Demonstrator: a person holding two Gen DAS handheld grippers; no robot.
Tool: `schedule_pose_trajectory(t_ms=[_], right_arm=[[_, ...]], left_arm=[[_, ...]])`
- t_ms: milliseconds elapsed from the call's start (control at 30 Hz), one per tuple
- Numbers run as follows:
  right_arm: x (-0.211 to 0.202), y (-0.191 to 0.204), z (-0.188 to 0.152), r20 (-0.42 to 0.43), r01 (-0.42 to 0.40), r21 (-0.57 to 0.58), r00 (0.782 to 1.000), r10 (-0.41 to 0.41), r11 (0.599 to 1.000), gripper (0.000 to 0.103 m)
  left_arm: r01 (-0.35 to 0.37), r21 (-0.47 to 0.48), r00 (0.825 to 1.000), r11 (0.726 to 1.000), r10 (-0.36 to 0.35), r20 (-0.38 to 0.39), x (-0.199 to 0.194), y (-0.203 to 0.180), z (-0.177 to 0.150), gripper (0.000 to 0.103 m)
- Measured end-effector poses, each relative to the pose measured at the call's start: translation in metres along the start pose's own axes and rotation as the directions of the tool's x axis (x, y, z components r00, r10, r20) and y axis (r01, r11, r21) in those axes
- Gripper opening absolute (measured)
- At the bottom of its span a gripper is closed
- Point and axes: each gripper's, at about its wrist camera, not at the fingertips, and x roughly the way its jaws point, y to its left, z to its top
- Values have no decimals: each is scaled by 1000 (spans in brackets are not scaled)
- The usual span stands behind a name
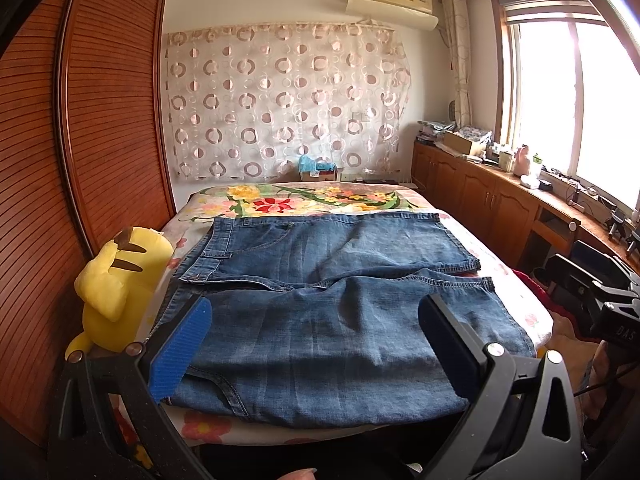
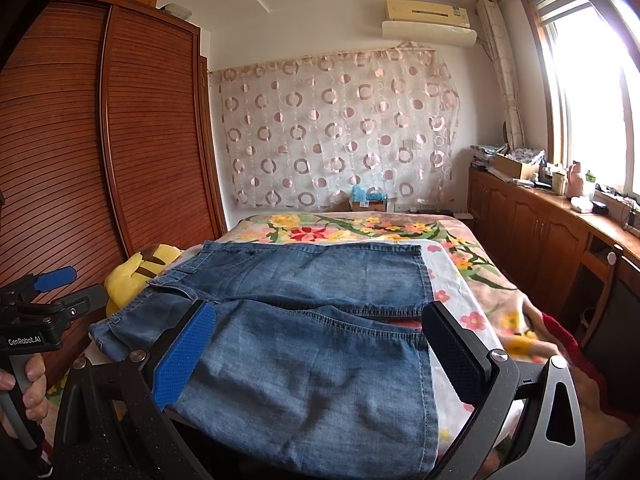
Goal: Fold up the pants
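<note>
Blue denim pants (image 1: 320, 304) lie spread flat across the near end of the bed, waistband to the left, both legs running to the right; they also show in the right wrist view (image 2: 312, 332). My left gripper (image 1: 316, 312) is open and empty, hovering over the near leg close to the waist end. My right gripper (image 2: 320, 320) is open and empty, over the near leg toward the hem end. The left gripper also shows at the left edge of the right wrist view (image 2: 60, 288), held in a hand.
A yellow plush toy (image 1: 116, 280) sits at the bed's left edge beside the waistband. The floral bedspread (image 1: 304, 200) stretches beyond the pants. A brown slatted wardrobe (image 1: 80, 140) stands left. Wooden cabinets (image 1: 488, 196) with clutter run along the right under the window.
</note>
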Motion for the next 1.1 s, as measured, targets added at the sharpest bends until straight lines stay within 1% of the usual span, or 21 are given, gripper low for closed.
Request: schedule_pose_trajectory(t_ms=[400, 1100], right_arm=[[0, -1, -1, -1, -1, 2, 1000, 1, 1000, 103], [-1, -1, 0, -3, -1, 1, 1000, 1, 1000, 103]], left_arm=[[-2, 0, 1000, 1000, 2, 0, -1, 0, 0, 103], [-2, 0, 1000, 1000, 2, 8, -6, 5, 11, 103]])
